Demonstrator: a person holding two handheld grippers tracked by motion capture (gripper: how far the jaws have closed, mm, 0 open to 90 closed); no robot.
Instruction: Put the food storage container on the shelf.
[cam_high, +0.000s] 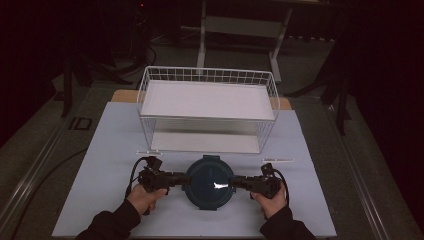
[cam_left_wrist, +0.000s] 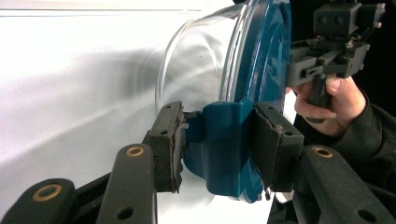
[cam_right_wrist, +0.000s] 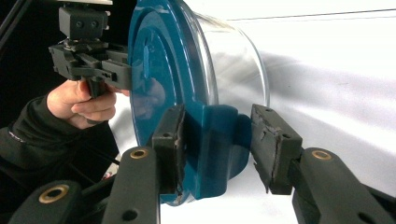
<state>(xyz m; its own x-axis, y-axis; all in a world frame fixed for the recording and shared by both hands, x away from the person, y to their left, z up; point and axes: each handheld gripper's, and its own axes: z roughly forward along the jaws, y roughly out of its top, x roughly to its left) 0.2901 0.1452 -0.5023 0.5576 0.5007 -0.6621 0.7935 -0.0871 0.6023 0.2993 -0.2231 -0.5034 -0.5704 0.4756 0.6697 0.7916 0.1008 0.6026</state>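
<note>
**Both tongs at a lidded bowl's side clips**

A round glass bowl (cam_high: 210, 183) with a blue lid (cam_left_wrist: 261, 60) sits on the white table (cam_high: 115, 150), near its front edge and just in front of a white wire basket (cam_high: 207, 107). The person's two hands come in from below, one at each side of the bowl.

The left tongs (cam_high: 179, 180) reach in from the bowl's left side. In the left gripper view both pads press on the lid's blue clip (cam_left_wrist: 224, 144), one on each face, so the tongs are closed on that clip.

The right tongs (cam_high: 239, 182) reach in from the bowl's right side. In the right gripper view the clip (cam_right_wrist: 212, 144) on that side stands between the jaws: one pad (cam_right_wrist: 170, 144) lies against it beside the lid, while the other pad (cam_right_wrist: 271, 144) stands a little apart from it. These jaws are partly open around the clip, not clamped on it.

The basket has two levels, both bare, and stands well behind the hands.
</note>
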